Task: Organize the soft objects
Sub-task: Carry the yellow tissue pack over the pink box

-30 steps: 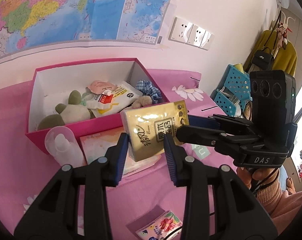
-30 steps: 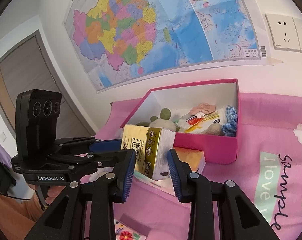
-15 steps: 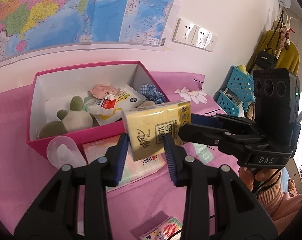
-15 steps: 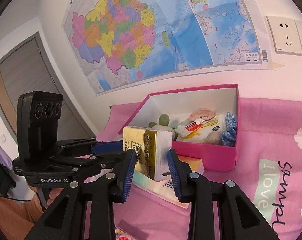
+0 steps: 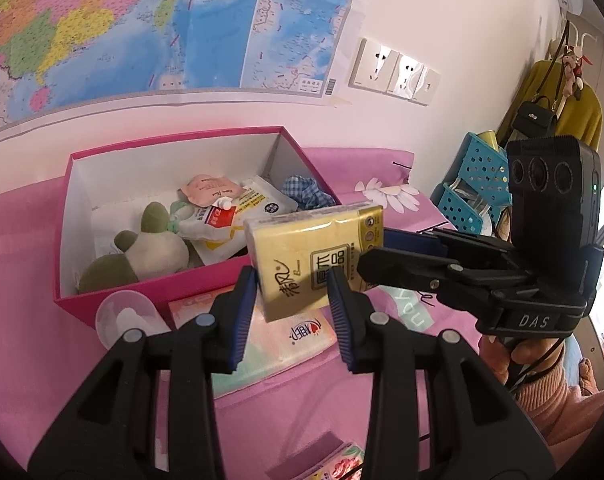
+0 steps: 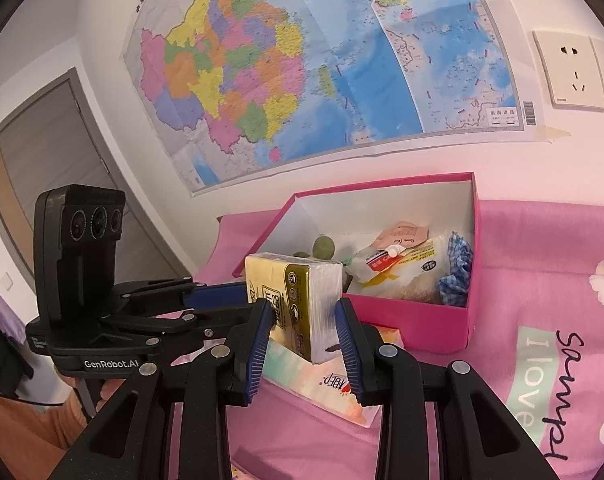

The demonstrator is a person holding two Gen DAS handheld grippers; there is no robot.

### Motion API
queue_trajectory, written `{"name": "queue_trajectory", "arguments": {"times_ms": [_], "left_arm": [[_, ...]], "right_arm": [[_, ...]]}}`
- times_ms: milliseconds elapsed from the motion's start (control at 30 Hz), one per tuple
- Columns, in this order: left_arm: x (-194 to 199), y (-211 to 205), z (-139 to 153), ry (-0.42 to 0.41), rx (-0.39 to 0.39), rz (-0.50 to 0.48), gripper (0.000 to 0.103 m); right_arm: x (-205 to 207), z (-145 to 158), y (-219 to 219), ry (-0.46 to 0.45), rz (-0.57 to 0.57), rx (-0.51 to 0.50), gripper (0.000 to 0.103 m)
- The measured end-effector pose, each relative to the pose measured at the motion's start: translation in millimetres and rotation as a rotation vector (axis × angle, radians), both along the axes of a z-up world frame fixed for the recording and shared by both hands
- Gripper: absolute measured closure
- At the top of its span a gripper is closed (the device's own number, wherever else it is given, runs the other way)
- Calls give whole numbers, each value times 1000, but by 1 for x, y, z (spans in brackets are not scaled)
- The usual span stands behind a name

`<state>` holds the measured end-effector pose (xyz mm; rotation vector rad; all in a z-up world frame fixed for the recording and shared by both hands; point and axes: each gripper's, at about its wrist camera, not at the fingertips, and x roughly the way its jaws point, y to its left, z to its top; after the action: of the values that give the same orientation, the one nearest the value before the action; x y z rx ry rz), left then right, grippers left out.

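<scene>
A yellow tissue pack (image 5: 314, 256) is held in the air in front of the pink box (image 5: 149, 292). My left gripper (image 5: 291, 276) is shut on its lower end, and my right gripper (image 6: 302, 308) is shut on it from the other side; the pack also shows in the right wrist view (image 6: 293, 300). The pink box (image 6: 418, 320) holds a green-eared plush toy (image 5: 141, 252), a white pouch (image 5: 237, 212), a pink sachet (image 5: 207, 190) and a blue checked cloth (image 5: 306, 196).
A flat pastel tissue pack (image 5: 277, 344) lies on the pink cloth under the held pack. A clear bottle (image 5: 129, 320) stands at the box's front left. A floral packet (image 5: 338, 464) lies near. Blue baskets (image 5: 474, 188) stand right. A map covers the wall.
Both grippers have lifted the yellow tissue pack higher and a little toward the box. The flat pastel pack beneath it is now more exposed.
</scene>
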<state>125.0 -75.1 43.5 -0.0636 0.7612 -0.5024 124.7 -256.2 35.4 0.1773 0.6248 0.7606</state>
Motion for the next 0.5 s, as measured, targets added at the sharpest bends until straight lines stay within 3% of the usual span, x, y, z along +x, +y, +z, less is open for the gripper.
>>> {"name": "queue_trajectory", "arguments": {"times_ms": [500], "left_arm": [[19,1,-3,16,11,24,65]], "right_arm": [[16,-1,1,13,-1,7,69]]}}
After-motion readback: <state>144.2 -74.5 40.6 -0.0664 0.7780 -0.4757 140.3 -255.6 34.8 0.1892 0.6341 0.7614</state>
